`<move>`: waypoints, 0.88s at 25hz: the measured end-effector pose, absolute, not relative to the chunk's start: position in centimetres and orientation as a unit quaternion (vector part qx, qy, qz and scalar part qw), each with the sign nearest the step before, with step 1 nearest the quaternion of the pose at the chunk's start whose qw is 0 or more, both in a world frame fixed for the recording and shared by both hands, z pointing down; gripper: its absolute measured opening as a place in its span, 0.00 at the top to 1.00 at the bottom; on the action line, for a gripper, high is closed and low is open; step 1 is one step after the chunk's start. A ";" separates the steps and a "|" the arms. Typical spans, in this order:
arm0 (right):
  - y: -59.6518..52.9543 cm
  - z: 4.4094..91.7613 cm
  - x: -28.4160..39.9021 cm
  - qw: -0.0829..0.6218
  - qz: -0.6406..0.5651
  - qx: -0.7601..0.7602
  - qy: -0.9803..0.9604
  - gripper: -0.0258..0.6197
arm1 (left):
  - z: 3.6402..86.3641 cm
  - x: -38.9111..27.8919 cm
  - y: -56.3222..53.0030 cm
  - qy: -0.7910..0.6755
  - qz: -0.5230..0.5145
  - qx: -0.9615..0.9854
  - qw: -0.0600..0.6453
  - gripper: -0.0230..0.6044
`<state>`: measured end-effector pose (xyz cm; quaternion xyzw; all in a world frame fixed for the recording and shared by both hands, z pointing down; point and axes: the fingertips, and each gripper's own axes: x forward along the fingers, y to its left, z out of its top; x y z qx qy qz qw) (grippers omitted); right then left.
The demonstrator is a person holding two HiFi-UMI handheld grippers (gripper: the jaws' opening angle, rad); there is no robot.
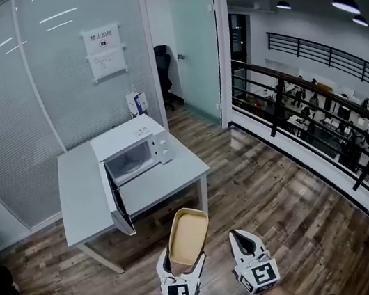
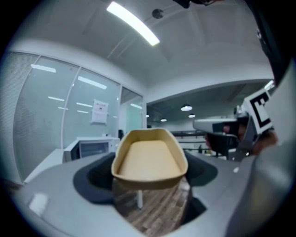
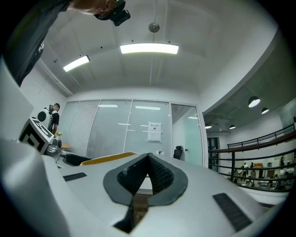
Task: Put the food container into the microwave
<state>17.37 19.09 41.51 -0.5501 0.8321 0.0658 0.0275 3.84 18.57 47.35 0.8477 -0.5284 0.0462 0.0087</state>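
A tan, empty food container sticks out forward from my left gripper, which is shut on its near end. The left gripper view shows the same container between the jaws, level and open side up. Ahead, a white microwave stands on a grey table with its door swung open toward me; it also appears small and far in the left gripper view as the microwave. My right gripper hangs beside the left one, shut and holding nothing, its jaws pressed together.
The wood floor stretches between me and the table. A glass wall with a posted notice runs behind the table. A black railing borders the right side. A small box stands at the table's far edge.
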 end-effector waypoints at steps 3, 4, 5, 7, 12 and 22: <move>17.4 41.7 19.2 0.028 0.064 -0.539 0.839 0.96 | 47.2 5.1 16.9 -0.540 0.046 0.840 0.010 0.24; 16.9 42.0 19.7 0.027 0.061 -0.536 0.842 0.96 | 47.4 5.3 16.4 -0.545 0.046 0.837 0.013 0.24; 16.5 42.3 20.2 0.026 0.057 -0.532 0.844 0.96 | 47.6 5.5 16.2 -0.551 0.047 0.833 0.016 0.24; 15.8 42.9 21.0 0.023 0.049 -0.524 0.850 0.96 | 47.8 5.7 15.7 -0.565 0.047 0.823 0.020 0.24; 14.0 43.7 21.9 0.027 0.042 -0.511 0.858 0.96 | 47.9 5.9 14.5 -0.588 0.049 0.807 0.021 0.24; 8.6 44.1 20.0 0.033 0.033 -0.497 0.866 0.96 | 48.6 4.2 9.6 -0.603 0.047 0.796 0.030 0.24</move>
